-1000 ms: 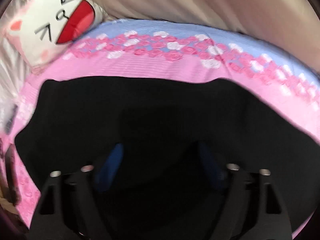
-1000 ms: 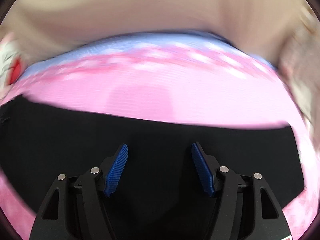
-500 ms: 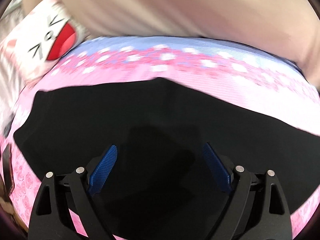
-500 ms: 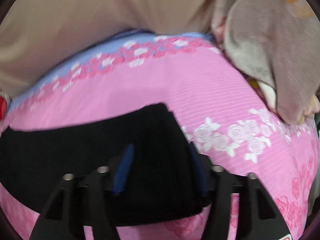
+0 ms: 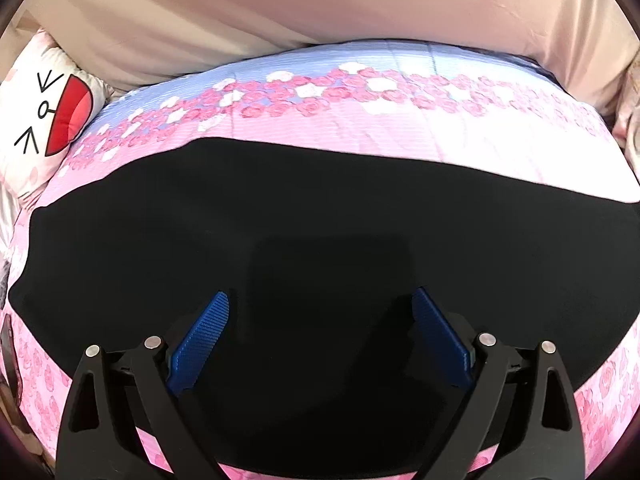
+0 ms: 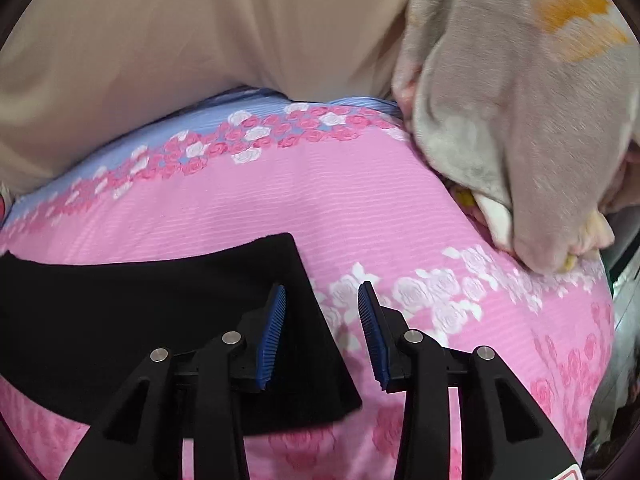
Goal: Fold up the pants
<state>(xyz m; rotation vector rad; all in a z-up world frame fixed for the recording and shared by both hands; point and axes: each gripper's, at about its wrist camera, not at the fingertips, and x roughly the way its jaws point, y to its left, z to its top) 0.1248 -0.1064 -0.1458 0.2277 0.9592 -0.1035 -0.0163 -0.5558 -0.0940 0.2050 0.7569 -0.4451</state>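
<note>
Black pants (image 5: 320, 224) lie flat across a pink rose-print bedspread (image 5: 400, 132), filling most of the left wrist view. My left gripper (image 5: 320, 304) hovers over their middle, its jaws opening wide, with nothing pinched between the blue pads (image 5: 204, 328). In the right wrist view the right-hand end of the pants (image 6: 160, 312) stops in a straight edge. My right gripper (image 6: 322, 300) hangs above that edge, jaws opening with a narrow gap. The edge of the cloth lies below the gap and the pads do not press on it.
A white cartoon-face pillow (image 5: 44, 120) rests at the far left of the bed. Beige fabric (image 5: 320, 8) lines the far side. A grey floral blanket (image 6: 520, 100) is heaped at the right end of the bedspread (image 6: 400, 208).
Both grippers have slid to the right along the pants. The right one went from the middle of the cloth to its right-hand end and narrowed its gap; the left one's jaws stand wider.
</note>
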